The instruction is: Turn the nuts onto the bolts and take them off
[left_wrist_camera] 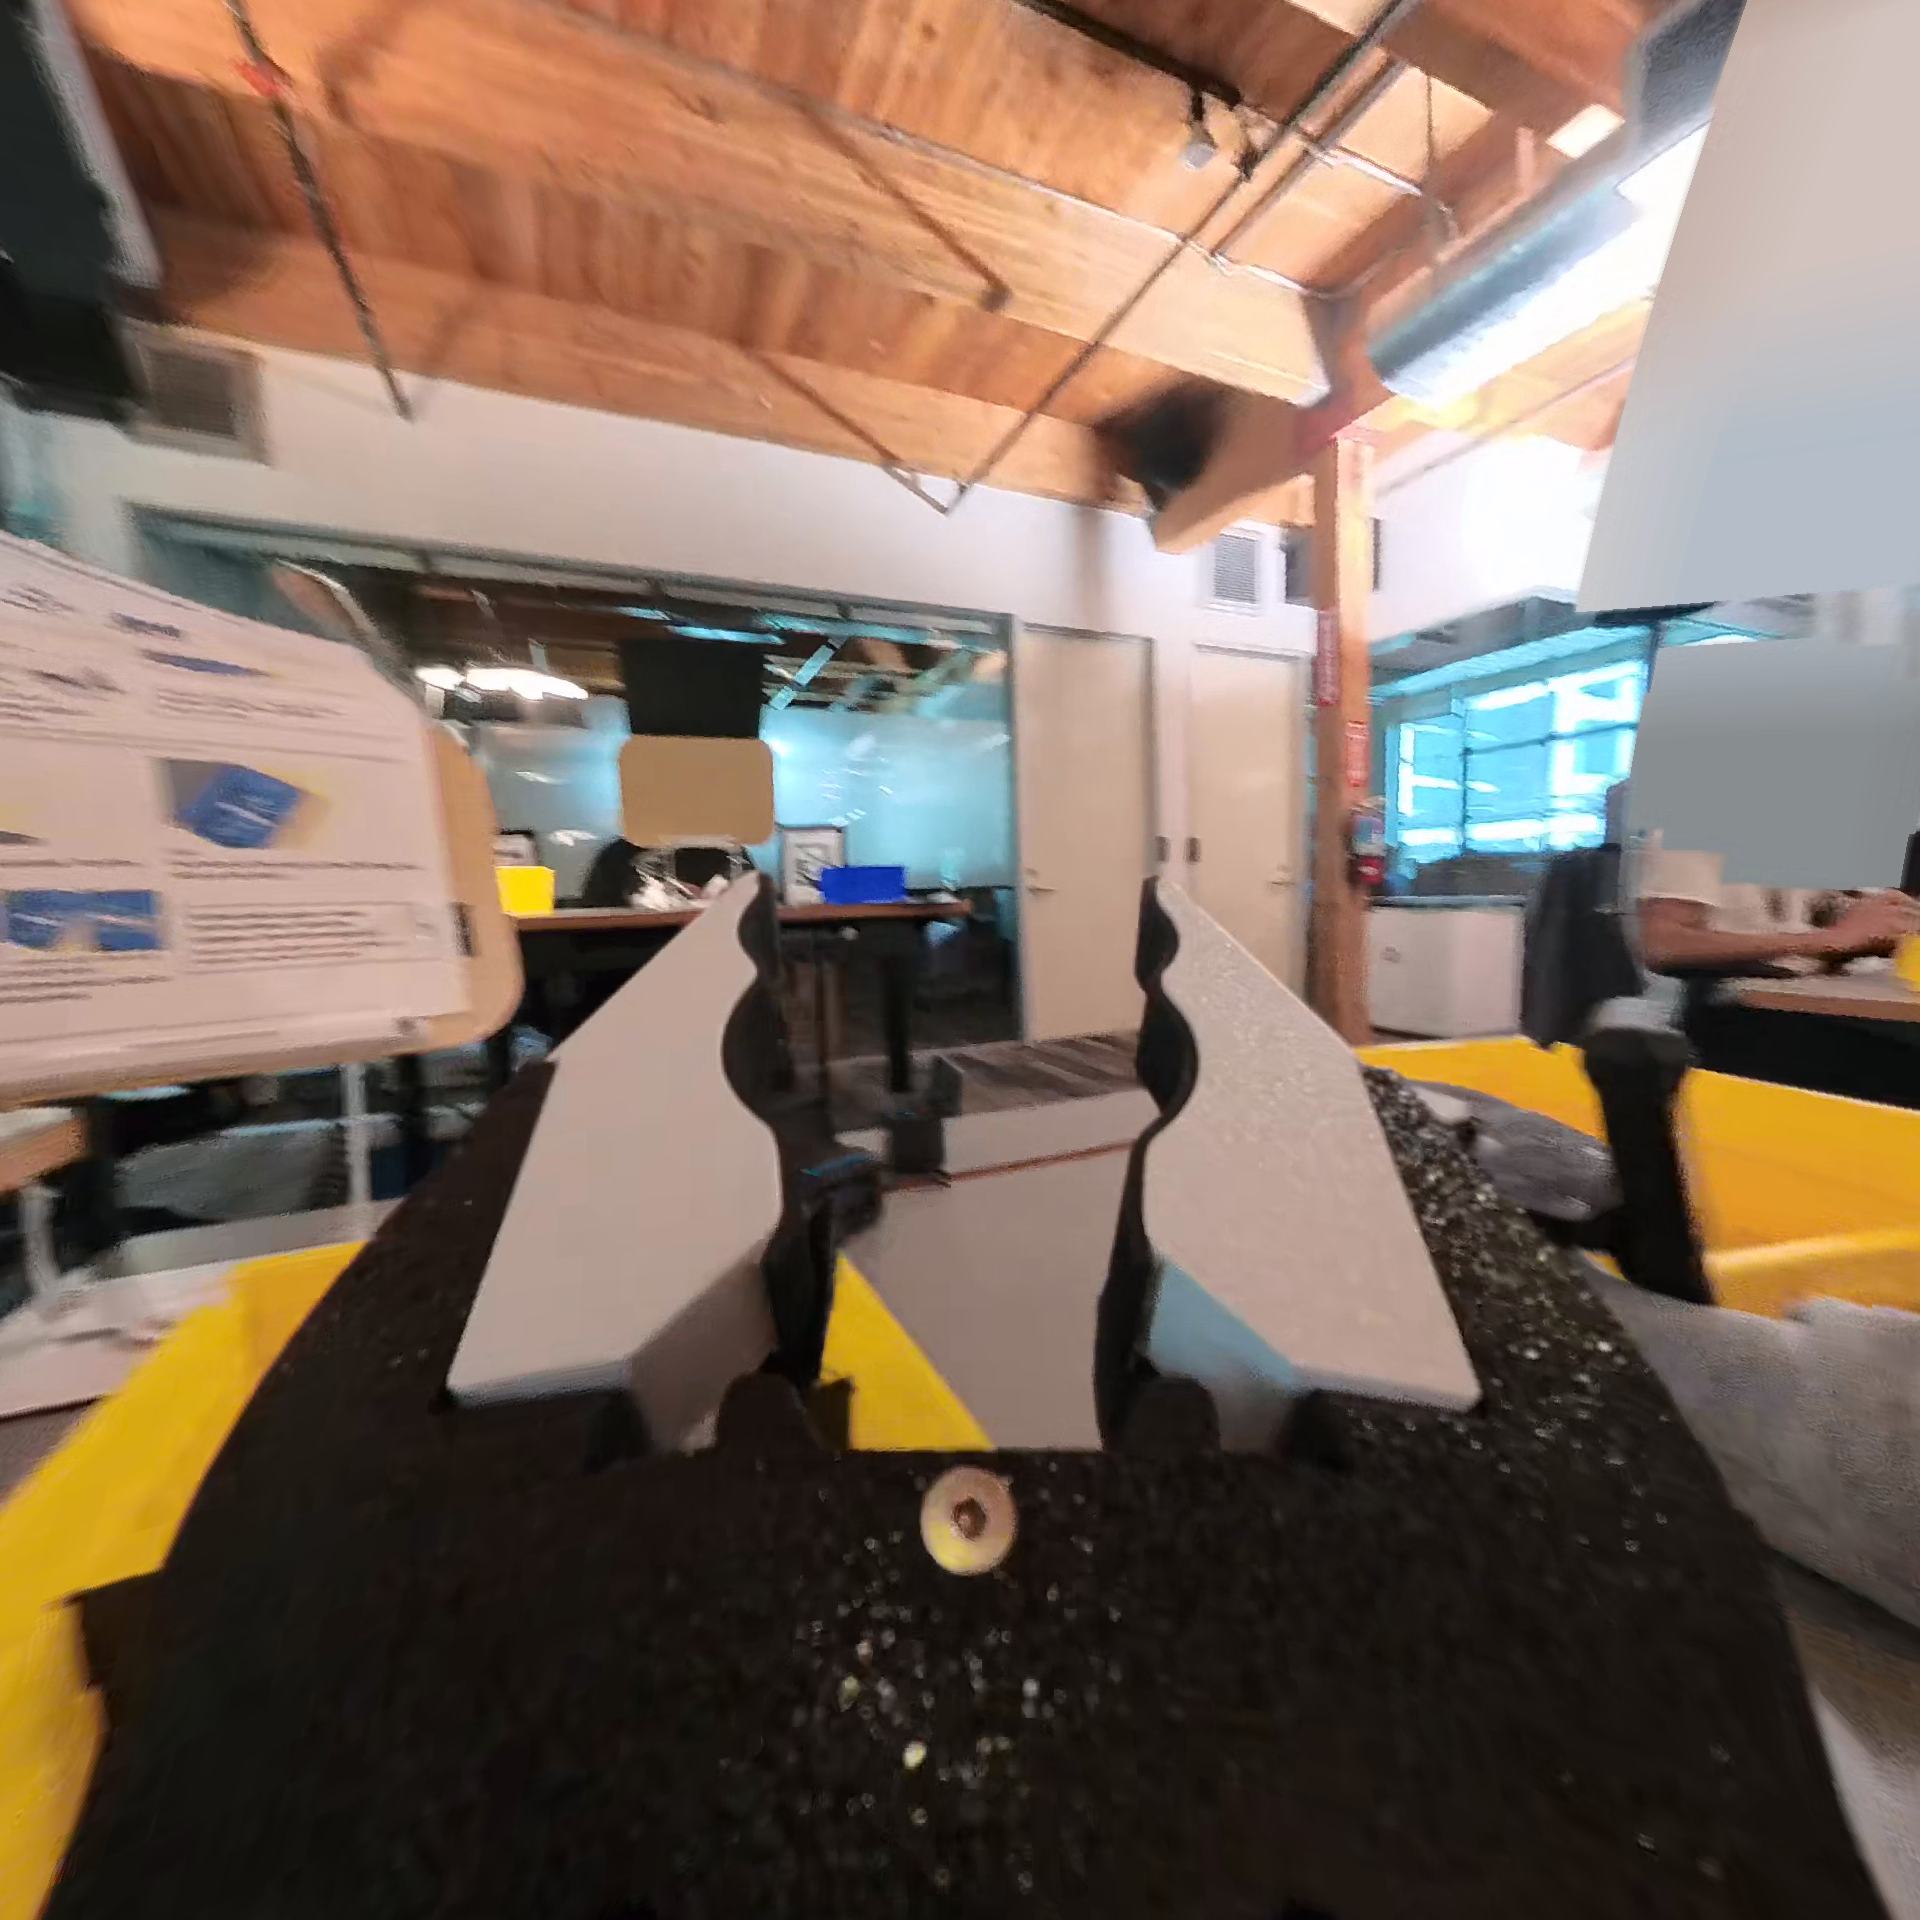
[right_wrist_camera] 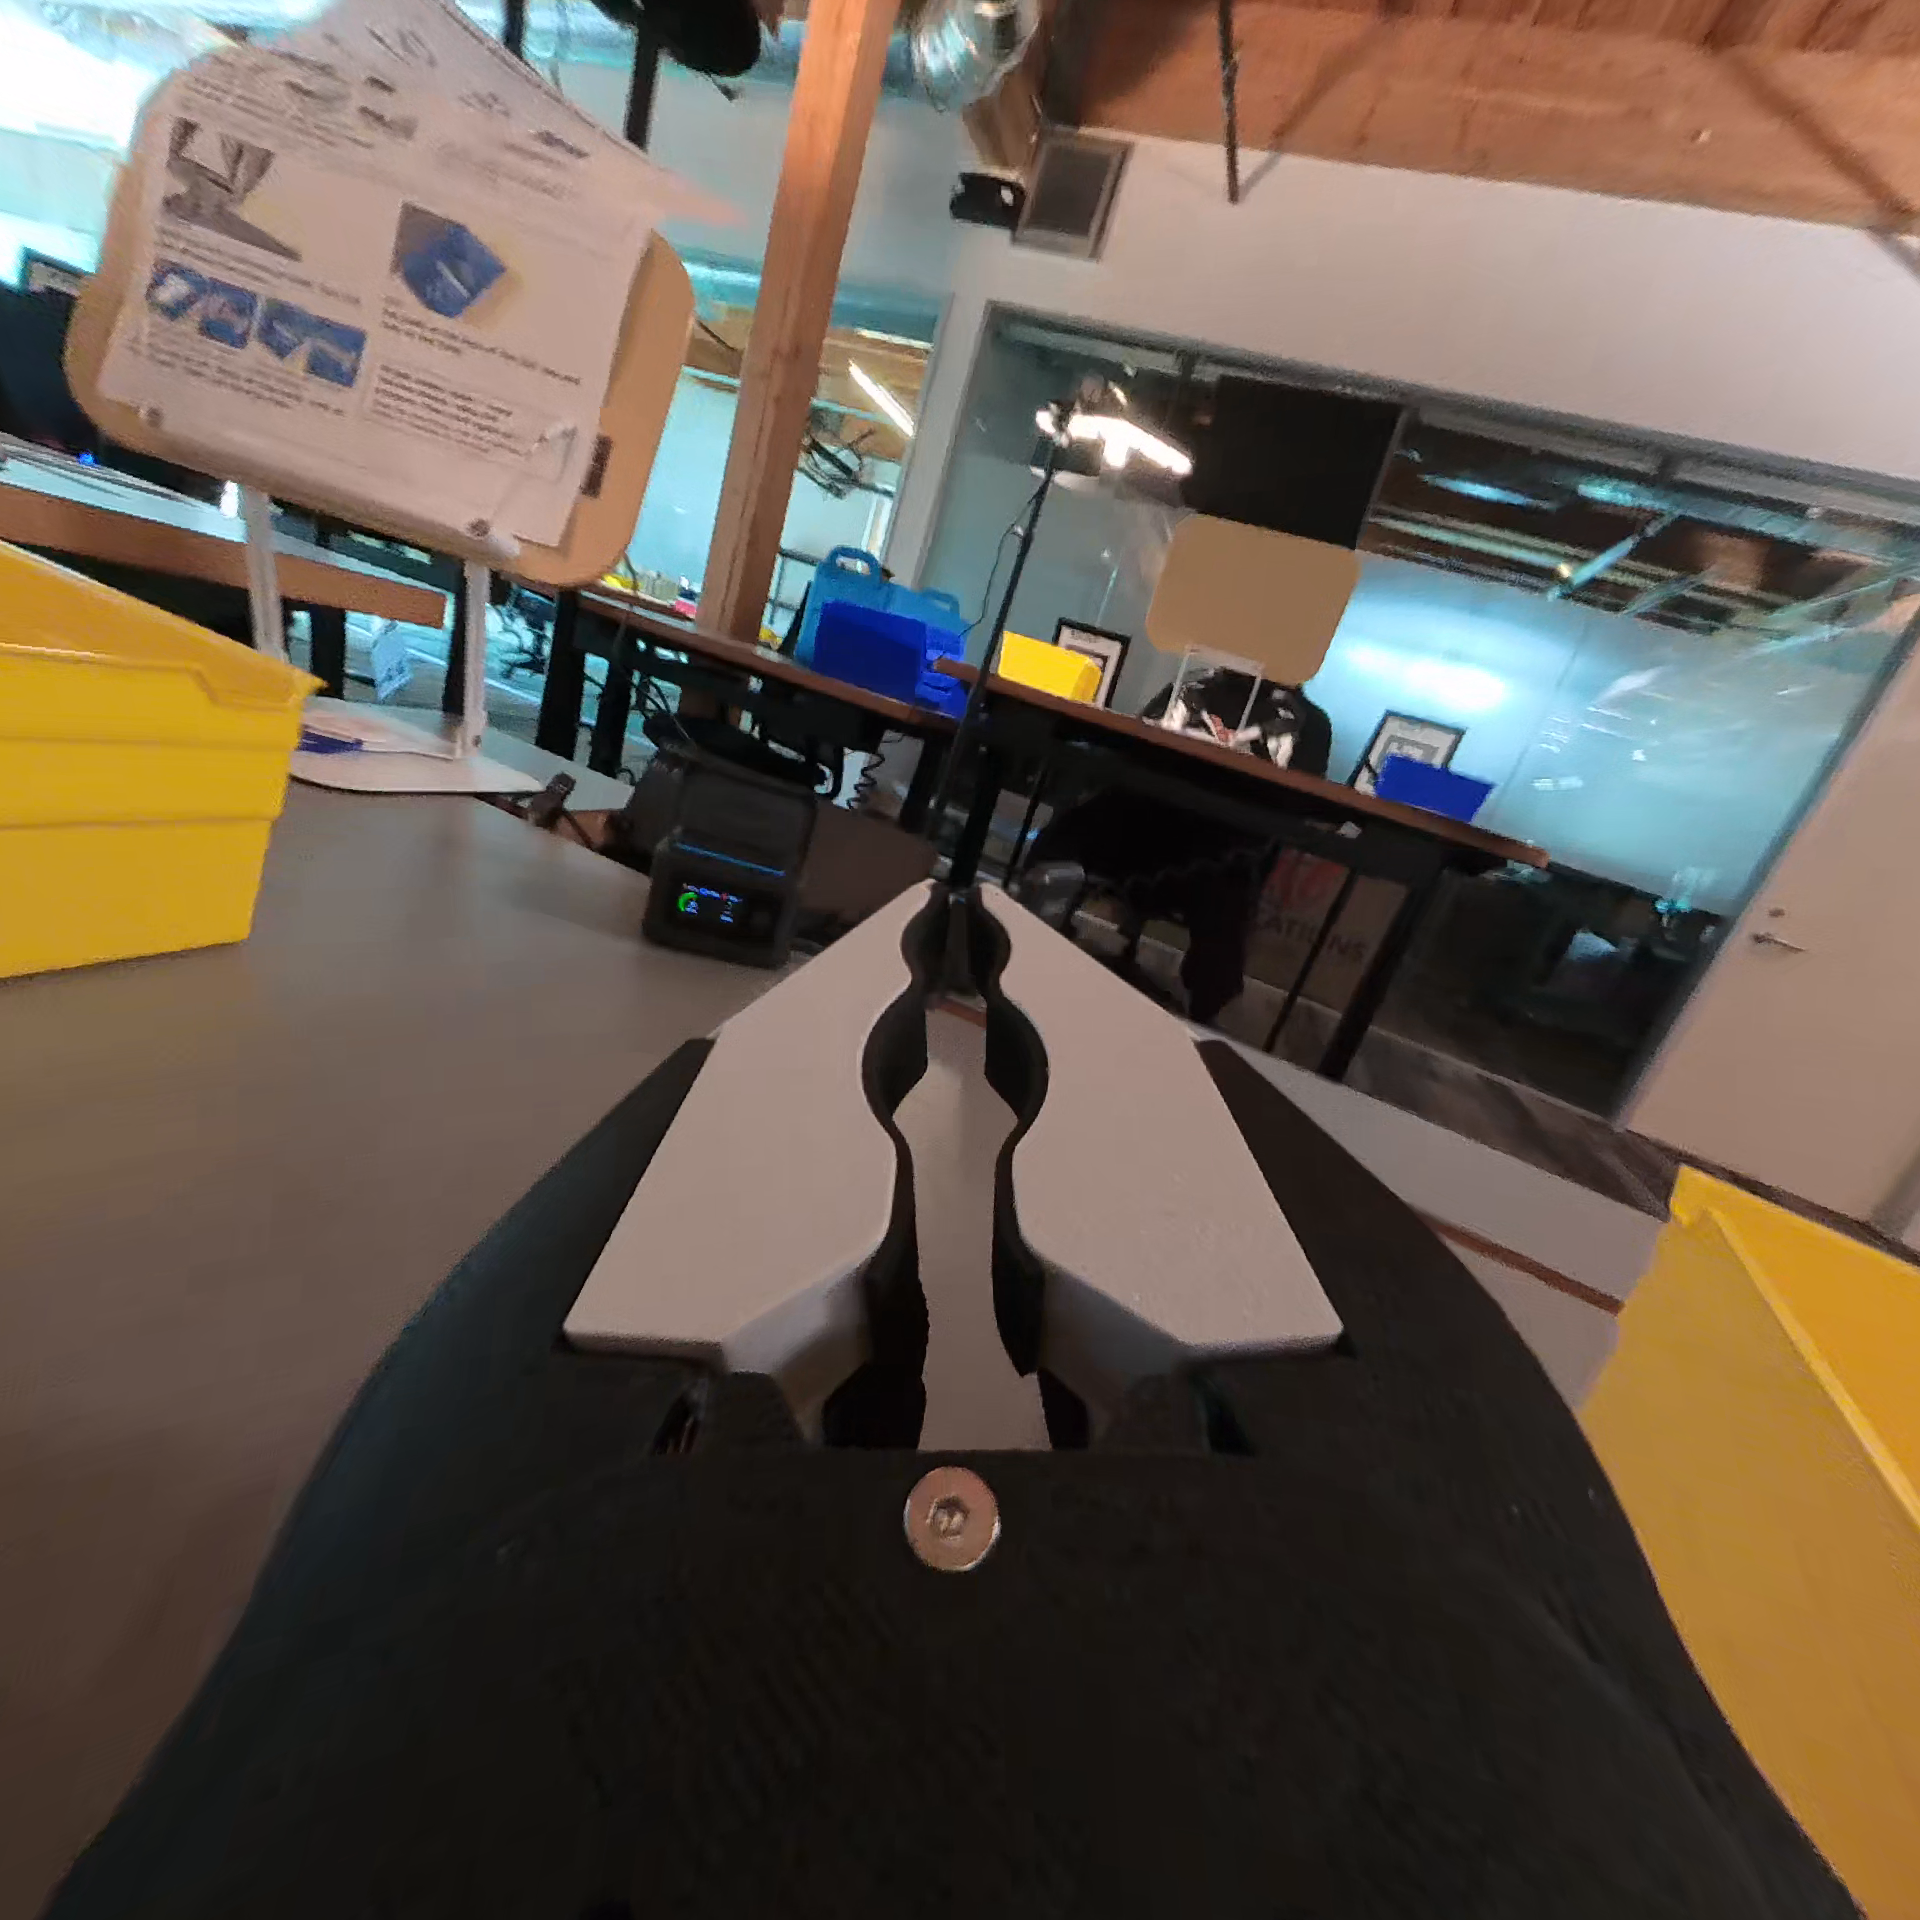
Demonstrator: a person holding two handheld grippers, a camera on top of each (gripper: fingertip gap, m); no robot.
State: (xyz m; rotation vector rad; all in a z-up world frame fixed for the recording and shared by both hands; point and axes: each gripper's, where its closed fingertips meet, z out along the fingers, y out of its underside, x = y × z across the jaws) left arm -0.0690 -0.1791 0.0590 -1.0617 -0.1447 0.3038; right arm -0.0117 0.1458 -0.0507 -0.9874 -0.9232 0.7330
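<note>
Grey table w/ yellow bins (power unit behind).

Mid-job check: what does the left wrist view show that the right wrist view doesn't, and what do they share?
Left wrist view only: the left tongs wide open and empty, low over a yellow bin, plus a seated person at far right.

Right wrist view only: the right tongs nearly shut with nothing between them, the grey table, a small black device with a lit screen.

Both: the instruction sheet on its stand, yellow bins, glass-walled room. No nuts or bolts are visible.
</note>
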